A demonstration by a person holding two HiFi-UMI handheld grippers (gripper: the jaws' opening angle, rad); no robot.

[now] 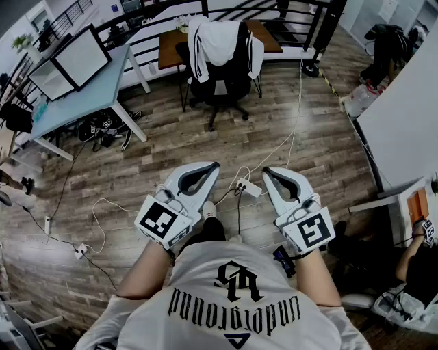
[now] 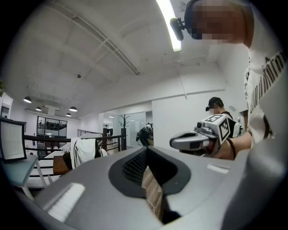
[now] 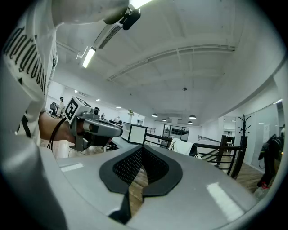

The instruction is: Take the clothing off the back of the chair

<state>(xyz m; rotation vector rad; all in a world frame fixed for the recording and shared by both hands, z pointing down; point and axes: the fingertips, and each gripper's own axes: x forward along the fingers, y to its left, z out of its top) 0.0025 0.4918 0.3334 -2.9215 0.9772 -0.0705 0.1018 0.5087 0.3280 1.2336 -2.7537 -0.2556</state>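
Note:
A white jacket with black stripes (image 1: 217, 39) hangs over the back of a black office chair (image 1: 222, 87) across the room, at the top middle of the head view. Both grippers are held level in front of the person, far from the chair. My left gripper (image 1: 212, 167) is shut with nothing in it, and so is my right gripper (image 1: 267, 171). In the left gripper view the jacket (image 2: 83, 150) shows small at the left, beyond the shut left gripper (image 2: 146, 153). The right gripper view has the jacket (image 3: 183, 147) far off, past the shut right gripper (image 3: 142, 151).
A light blue desk (image 1: 92, 92) with monitors stands at the left. A wooden table (image 1: 268, 35) and a black railing (image 1: 294, 20) are behind the chair. A power strip (image 1: 250, 187) and cables lie on the wood floor. A white partition (image 1: 404, 123) and a seated person (image 1: 419, 263) are at the right.

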